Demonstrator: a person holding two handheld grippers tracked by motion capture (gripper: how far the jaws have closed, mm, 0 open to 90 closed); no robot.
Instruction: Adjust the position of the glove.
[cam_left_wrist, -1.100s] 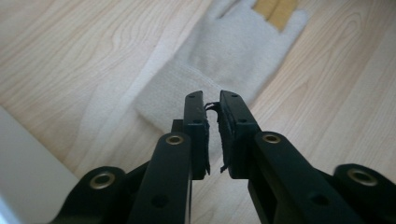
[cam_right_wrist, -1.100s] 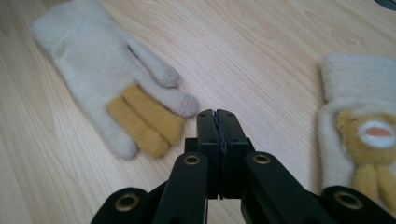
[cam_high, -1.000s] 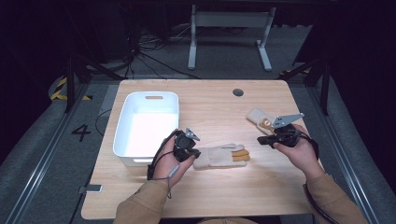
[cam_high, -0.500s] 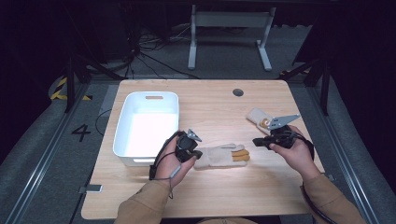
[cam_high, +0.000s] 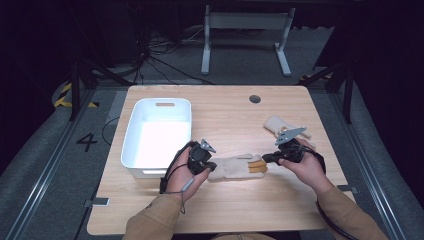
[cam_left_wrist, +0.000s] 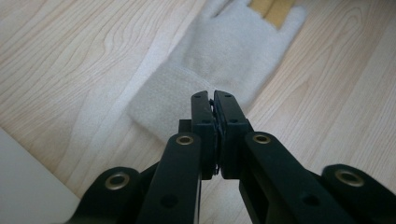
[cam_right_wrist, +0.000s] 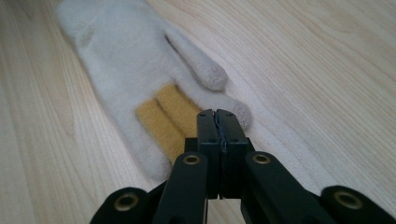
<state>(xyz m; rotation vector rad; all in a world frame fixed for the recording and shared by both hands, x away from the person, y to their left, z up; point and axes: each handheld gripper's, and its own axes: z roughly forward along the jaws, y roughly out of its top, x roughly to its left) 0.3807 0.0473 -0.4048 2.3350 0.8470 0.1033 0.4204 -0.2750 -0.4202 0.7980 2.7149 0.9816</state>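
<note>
A cream knitted glove (cam_high: 232, 168) with two yellow fingers (cam_high: 257, 165) lies flat on the wooden table (cam_high: 225, 115). My left gripper (cam_high: 212, 167) is at its cuff end, and in the left gripper view (cam_left_wrist: 214, 95) the jaws are shut with their tips over the ribbed cuff (cam_left_wrist: 159, 93). My right gripper (cam_high: 265, 159) is at the finger end. In the right gripper view (cam_right_wrist: 216, 114) its jaws are shut, tips just over the glove's (cam_right_wrist: 126, 60) fingertips beside the yellow fingers (cam_right_wrist: 163, 119). I see no fabric between either pair of jaws.
A white plastic bin (cam_high: 157, 142) stands empty left of my left hand. A second cream glove (cam_high: 277, 124) lies behind my right gripper. A round cable hole (cam_high: 255, 99) sits near the table's far edge.
My right gripper has come down and leftward to the glove's fingertips. The left gripper and the glove have stayed where they were.
</note>
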